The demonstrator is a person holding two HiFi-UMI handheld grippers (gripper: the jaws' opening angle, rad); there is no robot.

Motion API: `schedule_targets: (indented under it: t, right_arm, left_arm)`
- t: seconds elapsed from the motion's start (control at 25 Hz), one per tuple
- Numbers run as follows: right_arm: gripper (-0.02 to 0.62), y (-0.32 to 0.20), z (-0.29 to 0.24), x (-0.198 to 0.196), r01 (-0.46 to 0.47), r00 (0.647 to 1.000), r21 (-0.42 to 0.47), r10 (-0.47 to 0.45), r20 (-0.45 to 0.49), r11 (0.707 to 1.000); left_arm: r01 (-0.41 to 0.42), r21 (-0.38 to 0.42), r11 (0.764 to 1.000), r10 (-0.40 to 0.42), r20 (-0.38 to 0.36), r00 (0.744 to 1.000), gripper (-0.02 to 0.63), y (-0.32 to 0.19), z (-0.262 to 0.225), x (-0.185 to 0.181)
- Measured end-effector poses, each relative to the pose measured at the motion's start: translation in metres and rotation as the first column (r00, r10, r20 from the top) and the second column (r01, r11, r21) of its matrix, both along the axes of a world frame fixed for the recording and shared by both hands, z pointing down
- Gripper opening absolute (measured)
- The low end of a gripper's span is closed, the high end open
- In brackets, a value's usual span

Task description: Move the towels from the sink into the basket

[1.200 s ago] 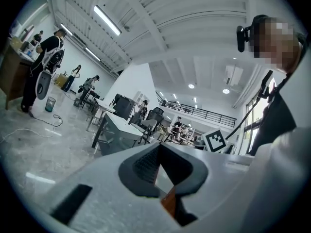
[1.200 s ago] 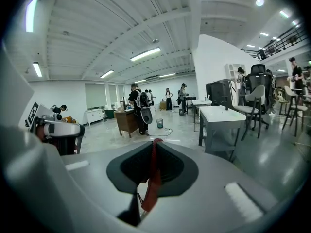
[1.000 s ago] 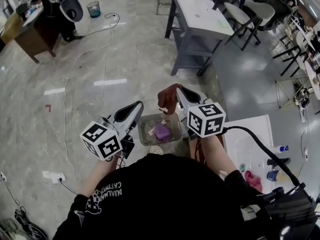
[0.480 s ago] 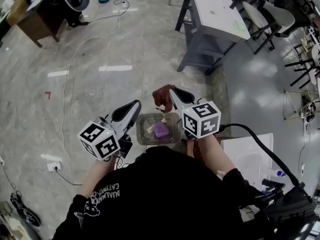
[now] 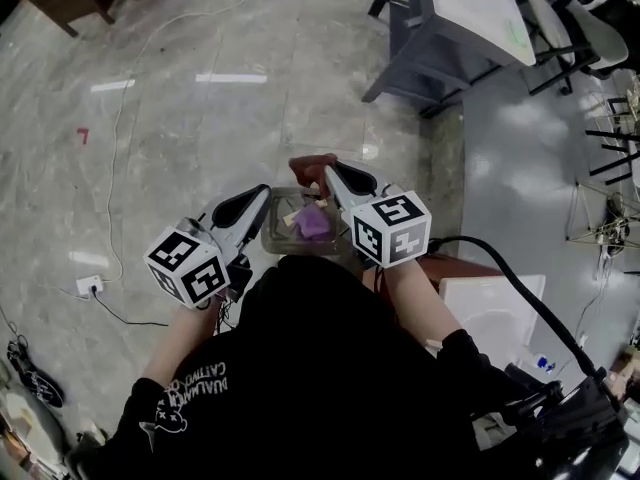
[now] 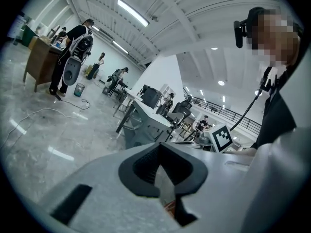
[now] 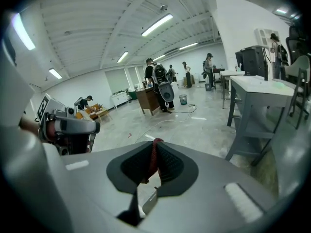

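My right gripper (image 5: 320,172) is shut on a dark red towel (image 5: 308,166), which hangs at the far rim of the clear basket (image 5: 274,238) on the floor. In the right gripper view the red cloth (image 7: 154,155) is pinched between the pads of that gripper (image 7: 154,147). A purple towel (image 5: 314,225) and a beige piece lie inside the basket. At the basket's left side is my left gripper (image 5: 257,194). Its jaws (image 6: 159,147) meet at the tips with nothing between them. The sink is not in view.
A grey table (image 5: 470,8) stands at the far right, with chairs beside it. Cables (image 5: 120,138) run over the marble floor to a power strip (image 5: 90,286) at the left. A white surface (image 5: 490,303) lies to my right. People work at desks in the distance.
Both grippers have come down and closer to the basket. The red towel stays in the right gripper and now hangs at the basket's far rim. The head view has tilted further down.
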State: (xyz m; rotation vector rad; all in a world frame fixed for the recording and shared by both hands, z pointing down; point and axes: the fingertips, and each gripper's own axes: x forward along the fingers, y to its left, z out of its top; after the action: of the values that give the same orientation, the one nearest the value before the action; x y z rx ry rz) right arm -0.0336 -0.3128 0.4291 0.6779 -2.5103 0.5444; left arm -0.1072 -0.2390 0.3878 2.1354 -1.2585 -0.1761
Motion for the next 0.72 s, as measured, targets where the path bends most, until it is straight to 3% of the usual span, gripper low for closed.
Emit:
schedule_targets:
  t: [0.44, 0.72]
  right_arm:
    - [0.029, 0.01, 0.092, -0.006, 0.05, 0.998, -0.161, -0.057, -0.041, 0.986]
    - [0.029, 0.029, 0.155, -0.009, 0.088, 0.989, -0.237, -0.113, -0.091, 0.967]
  left_arm:
    - [0.02, -0.152, 0.988, -0.023, -0.019, 1.0, 0.005, 0.002, 0.084, 0.007]
    - [-0.004, -0.252, 0.968, 0.001, -0.011, 1.0, 0.005, 0.019, 0.135, 0.011]
